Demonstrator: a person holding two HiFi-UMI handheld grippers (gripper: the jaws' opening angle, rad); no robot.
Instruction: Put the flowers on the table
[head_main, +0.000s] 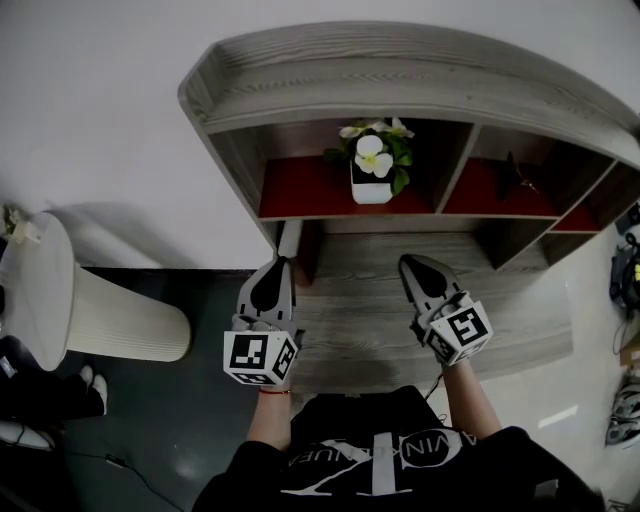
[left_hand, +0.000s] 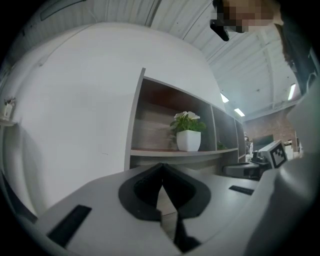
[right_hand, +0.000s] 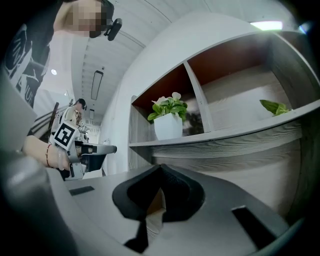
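Observation:
The flowers (head_main: 371, 150) are white blooms with green leaves in a white square pot (head_main: 371, 187). The pot stands upright in the left red-backed compartment of a grey wooden shelf unit (head_main: 400, 70). Both gripper views show the same pot (left_hand: 188, 139) (right_hand: 167, 125) ahead and higher, well beyond the jaws. My left gripper (head_main: 278, 264) and right gripper (head_main: 408, 263) hover side by side below the shelf. Each is shut and empty, with jaw tips meeting. A round white table (head_main: 45, 300) stands at the far left.
A lower grey ledge (head_main: 380, 300) lies under both grippers. The neighbouring compartment holds a small dark plant (head_main: 515, 175), seen as a green leaf (right_hand: 274, 106). A small object (head_main: 15, 222) sits on the table. Shoes (head_main: 85, 385) and a cable lie on the dark floor.

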